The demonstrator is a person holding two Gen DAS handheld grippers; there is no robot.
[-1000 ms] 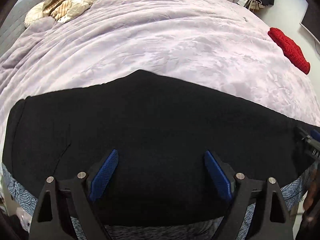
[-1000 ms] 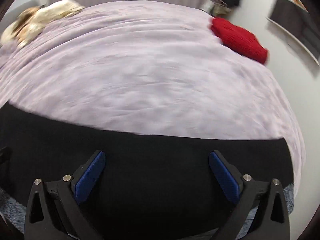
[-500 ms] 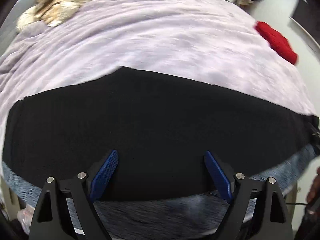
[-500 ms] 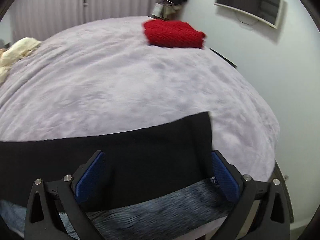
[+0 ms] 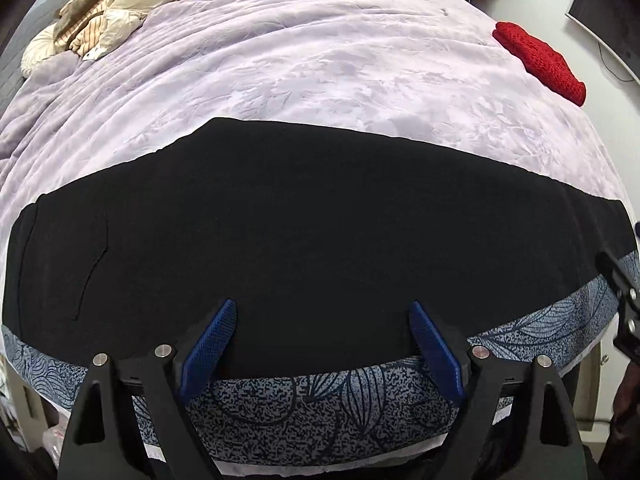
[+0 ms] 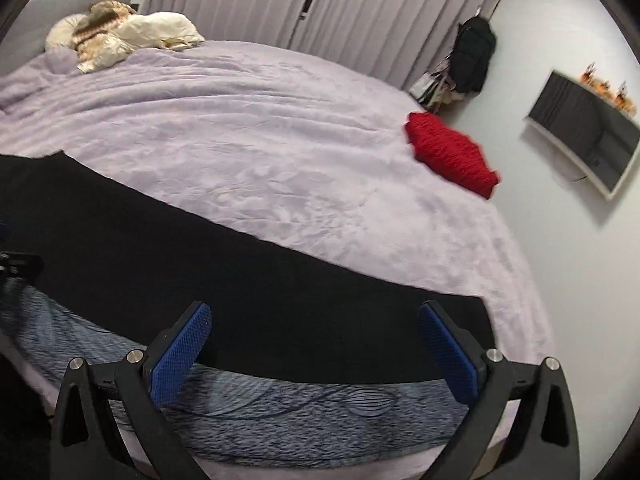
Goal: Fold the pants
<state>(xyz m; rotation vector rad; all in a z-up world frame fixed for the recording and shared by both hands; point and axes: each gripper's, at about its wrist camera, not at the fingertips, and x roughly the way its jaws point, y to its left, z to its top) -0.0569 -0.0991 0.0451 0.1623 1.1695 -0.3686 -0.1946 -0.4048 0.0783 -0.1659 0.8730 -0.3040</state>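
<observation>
Black pants point(image 5: 304, 232) lie flat, folded lengthwise, along the near edge of a lilac bed; they also show in the right wrist view point(image 6: 224, 272), with the leg end at the right. My left gripper point(image 5: 322, 312) is open and empty, hovering over the near edge at the pants' middle. My right gripper point(image 6: 316, 316) is open and empty above the leg end, and part of it shows at the right edge of the left wrist view point(image 5: 620, 292).
A red knit garment point(image 5: 540, 60) lies at the bed's far right, also in the right wrist view point(image 6: 452, 154). Cream and striped bedding point(image 5: 108, 28) is piled at the far left. A blue patterned sheet point(image 5: 320, 412) hangs along the near edge. A wall TV point(image 6: 588, 136) is at right.
Both grippers pulled back and rose slightly, so more of the patterned bed edge shows. The right gripper swung right to the leg end, then back left a little.
</observation>
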